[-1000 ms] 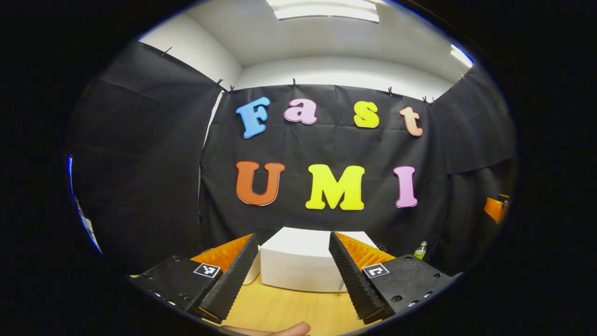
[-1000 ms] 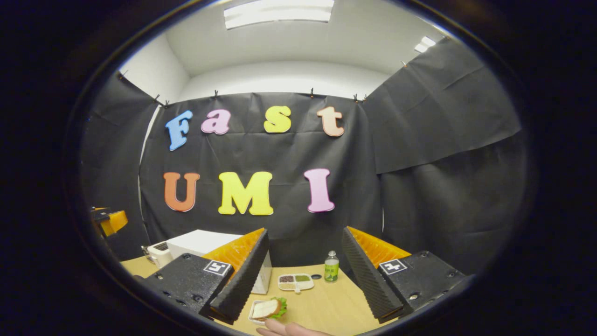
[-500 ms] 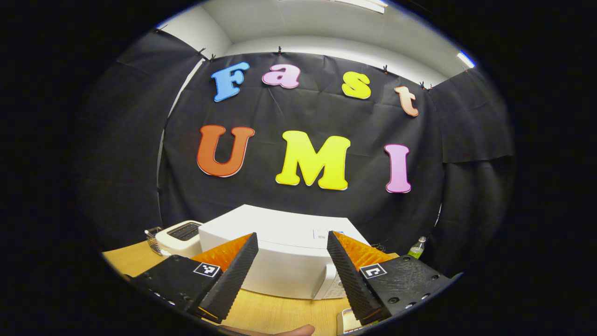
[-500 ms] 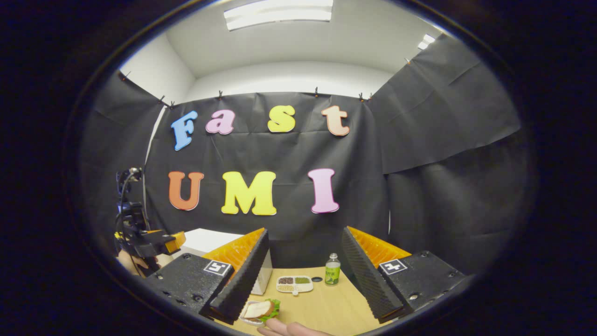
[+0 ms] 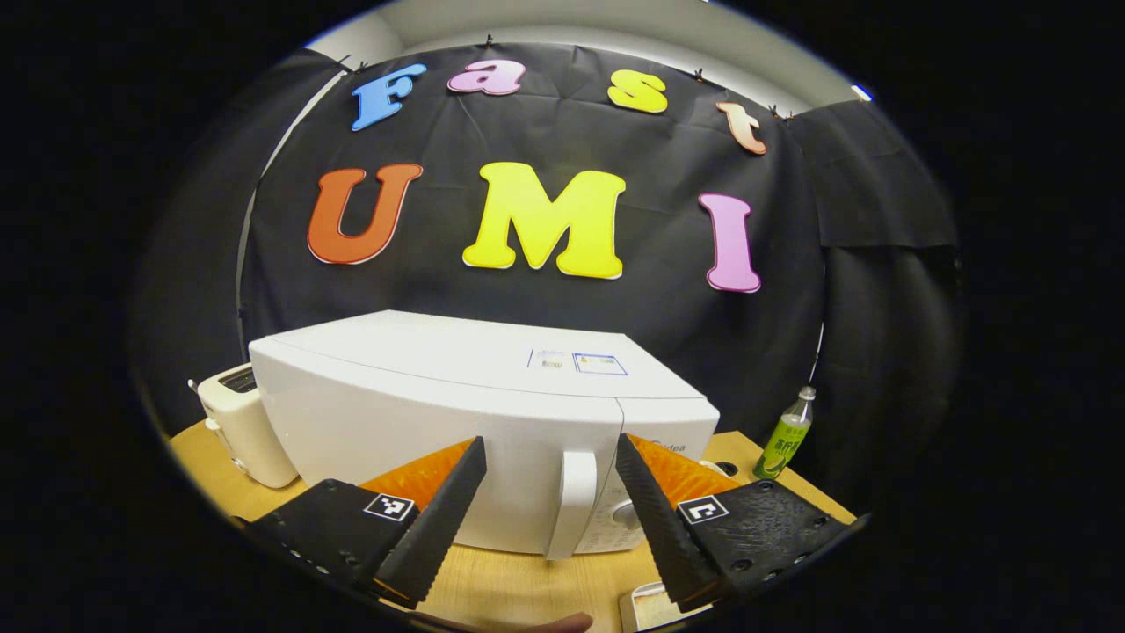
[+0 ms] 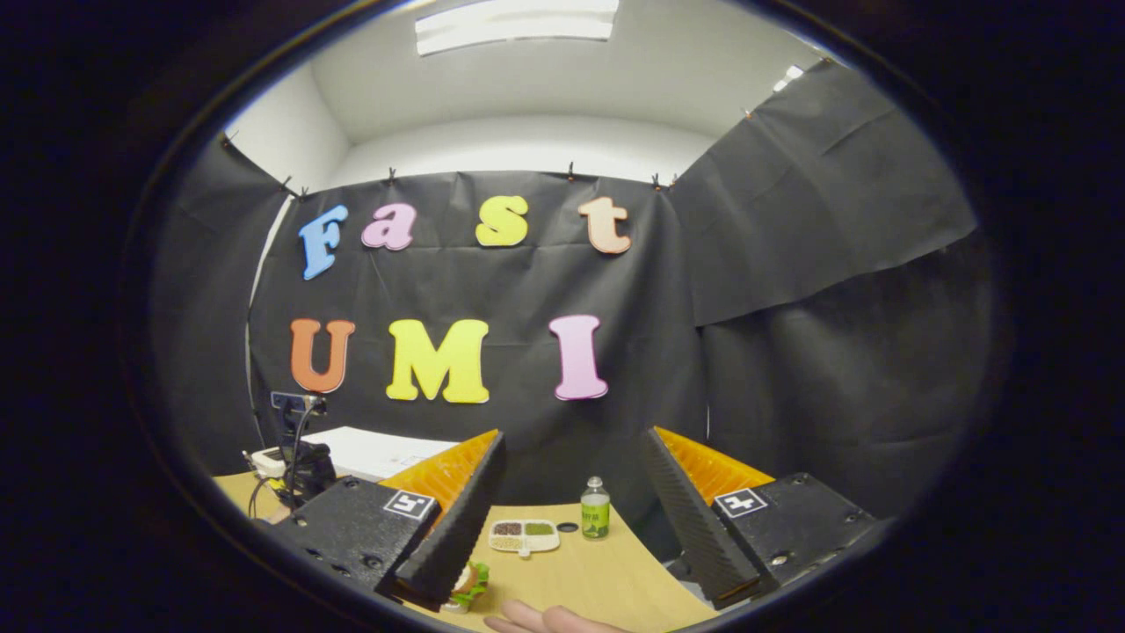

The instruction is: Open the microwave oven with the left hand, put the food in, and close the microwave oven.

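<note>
The white microwave (image 5: 422, 413) stands on the wooden table (image 5: 518, 585) with its door closed and its upright handle (image 5: 569, 505) facing me. My left gripper (image 5: 549, 444) is open just in front of the door, and the handle sits between its two fingers without touching either. In the right gripper view, the food, a sandwich with lettuce on a small plate (image 6: 466, 585), lies half hidden behind the left finger of my open right gripper (image 6: 573, 435), which holds nothing. A plate edge (image 5: 646, 607) peeks out low in the left gripper view.
A white toaster (image 5: 237, 431) stands left of the microwave. A green bottle (image 6: 595, 510) and a divided dish (image 6: 523, 534) sit at the table's back. The other gripper's body with cables (image 6: 299, 457) shows at the left. Fingertips of a hand (image 6: 545, 620) lie at the bottom edge.
My left gripper has moved forward and tipped down to the microwave, so the door handle now sits between its fingers. The right gripper has turned slightly; the sandwich has slid behind its left finger.
</note>
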The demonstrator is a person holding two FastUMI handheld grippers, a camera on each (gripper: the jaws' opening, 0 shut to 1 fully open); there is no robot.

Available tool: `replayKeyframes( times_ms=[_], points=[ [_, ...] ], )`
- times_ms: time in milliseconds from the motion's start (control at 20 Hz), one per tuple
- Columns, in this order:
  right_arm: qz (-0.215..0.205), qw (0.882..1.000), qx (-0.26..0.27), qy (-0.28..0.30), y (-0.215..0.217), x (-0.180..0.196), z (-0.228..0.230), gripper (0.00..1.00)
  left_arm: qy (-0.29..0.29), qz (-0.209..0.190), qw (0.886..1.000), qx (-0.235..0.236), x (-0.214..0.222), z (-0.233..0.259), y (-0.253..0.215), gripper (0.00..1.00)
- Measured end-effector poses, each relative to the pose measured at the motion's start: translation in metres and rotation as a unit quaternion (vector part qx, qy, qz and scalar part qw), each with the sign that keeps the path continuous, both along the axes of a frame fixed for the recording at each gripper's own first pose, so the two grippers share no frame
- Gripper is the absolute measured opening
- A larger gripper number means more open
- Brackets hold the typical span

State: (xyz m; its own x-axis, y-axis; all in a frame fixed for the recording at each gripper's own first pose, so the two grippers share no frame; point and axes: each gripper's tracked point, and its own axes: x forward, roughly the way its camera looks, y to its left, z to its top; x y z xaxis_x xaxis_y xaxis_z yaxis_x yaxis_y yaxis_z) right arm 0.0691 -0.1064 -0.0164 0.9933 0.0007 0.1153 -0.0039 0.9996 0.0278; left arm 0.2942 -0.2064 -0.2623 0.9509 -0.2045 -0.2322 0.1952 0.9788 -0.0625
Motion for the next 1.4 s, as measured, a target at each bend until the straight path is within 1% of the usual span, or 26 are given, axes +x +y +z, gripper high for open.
replayKeyframes(
  times_ms=[50, 100, 150, 200, 250, 300, 350, 400, 550, 600, 650, 700, 750, 800, 850, 900, 950, 1000, 1050, 1100, 1150, 1200, 1250, 1300, 1350, 1400],
  points=[
    [-0.001, 1.0, 0.002, 0.003, -0.003, 0.002, -0.003, 1.0, 0.004, -0.002, 1.0, 0.011, 0.004, -0.012, -0.002, 0.93],
    [-0.002, 1.0, 0.003, 0.007, -0.005, 0.005, -0.008, 1.0, 0.004, -0.005, 1.0, 0.02, 0.007, -0.022, -0.004, 0.89],
    [-0.002, 1.0, 0.002, 0.011, -0.006, 0.007, -0.013, 1.0, 0.004, 0.003, 0.999, 0.033, 0.008, -0.032, -0.002, 0.89],
    [-0.001, 1.0, -0.001, 0.015, -0.007, 0.009, -0.016, 1.0, -0.025, 0.001, 0.999, 0.044, 0.008, -0.026, -0.002, 0.75],
    [0.0, 1.0, -0.003, 0.023, -0.008, 0.011, -0.023, 1.0, -0.036, 0.001, 0.998, 0.058, 0.01, -0.027, -0.003, 0.76],
    [0.0, 1.0, -0.005, 0.03, -0.009, 0.014, -0.028, 1.0, -0.043, 0.001, 0.997, 0.069, 0.01, -0.029, -0.003, 0.85],
    [-0.001, 0.999, -0.006, 0.034, -0.009, 0.015, -0.033, 1.0, -0.051, -0.002, 0.997, 0.066, 0.013, -0.028, -0.004, 0.82],
    [-0.001, 0.999, -0.009, 0.038, -0.01, 0.017, -0.036, 0.91, -0.047, -0.001, 0.997, 0.056, 0.012, -0.032, -0.003, 0.76],
    [-0.001, 0.999, -0.013, 0.043, -0.011, 0.019, -0.044, 0.91, -0.043, 0.0, 0.999, 0.009, 0.01, -0.028, -0.001, 0.69],
    [0.0, 0.999, -0.013, 0.046, -0.011, 0.019, -0.046, 0.91, -0.045, -0.002, 0.999, 0.011, 0.011, -0.028, -0.002, 0.64],
    [0.002, 0.999, -0.013, 0.05, -0.011, 0.02, -0.05, 0.91, -0.05, -0.005, 0.999, 0.02, 0.011, -0.028, -0.002, 0.64],
    [0.002, 0.999, -0.013, 0.053, -0.012, 0.02, -0.052, 1.0, -0.051, -0.018, 0.998, 0.019, 0.01, -0.029, -0.009, 0.48],
    [0.002, 0.998, -0.013, 0.055, -0.013, 0.02, -0.054, 1.0, -0.051, -0.025, 0.998, 0.014, 0.005, -0.025, -0.015, 0.49],
    [0.002, 0.998, -0.011, 0.057, -0.014, 0.02, -0.056, 0.91, -0.05, -0.023, 0.998, 0.02, 0.009, -0.028, -0.015, 0.22],
    [0.002, 0.998, -0.01, 0.058, -0.015, 0.02, -0.057, 1.0, -0.049, -0.021, 0.998, 0.021, 0.008, -0.028, -0.013, 0.21],
    [0.002, 0.998, -0.009, 0.058, -0.016, 0.021, -0.058, 0.91, -0.048, -0.023, 0.998, 0.023, 0.009, -0.029, -0.015, 0.21],
    [0.006, 0.998, -0.008, 0.055, -0.015, 0.02, -0.058, 1.0, -0.048, -0.027, 0.998, 0.032, 0.005, -0.028, -0.013, 0.13],
    [0.006, 0.999, -0.008, 0.052, -0.016, 0.021, -0.057, 1.0, -0.048, -0.03, 0.998, 0.035, 0.005, -0.029, -0.013, 0.12],
    [0.004, 0.999, -0.008, 0.052, -0.018, 0.023, -0.059, 1.0, -0.042, -0.031, 0.998, 0.024, 0.003, -0.028, -0.015, 0.13],
    [0.003, 0.999, -0.009, 0.054, -0.018, 0.023, -0.061, 0.91, -0.048, -0.03, 0.998, 0.027, 0.007, -0.026, -0.016, 0.0],
    [0.004, 0.998, -0.008, 0.057, -0.018, 0.025, -0.064, 0.91, -0.042, -0.034, 0.998, 0.036, 0.006, -0.03, -0.015, 0.0],
    [0.004, 0.998, -0.006, 0.061, -0.019, 0.027, -0.066, 1.0, -0.047, -0.036, 0.998, 0.032, 0.005, -0.028, -0.015, 0.0],
    [0.003, 0.998, -0.005, 0.065, -0.021, 0.028, -0.069, 0.91, -0.04, -0.04, 0.998, 0.034, 0.003, -0.029, -0.015, 0.0],
    [0.002, 0.998, -0.004, 0.068, -0.023, 0.029, -0.071, 0.91, -0.037, -0.042, 0.998, 0.022, 0.0, -0.028, -0.015, 0.0],
    [0.001, 0.998, -0.002, 0.07, -0.023, 0.029, -0.073, 1.0, -0.024, -0.042, 0.999, 0.011, -0.008, -0.03, -0.014, 0.0],
    [0.0, 0.997, -0.001, 0.071, -0.024, 0.028, -0.074, 0.91, -0.039, -0.047, 0.998, 0.011, -0.015, -0.021, -0.011, 0.0]
  ],
)
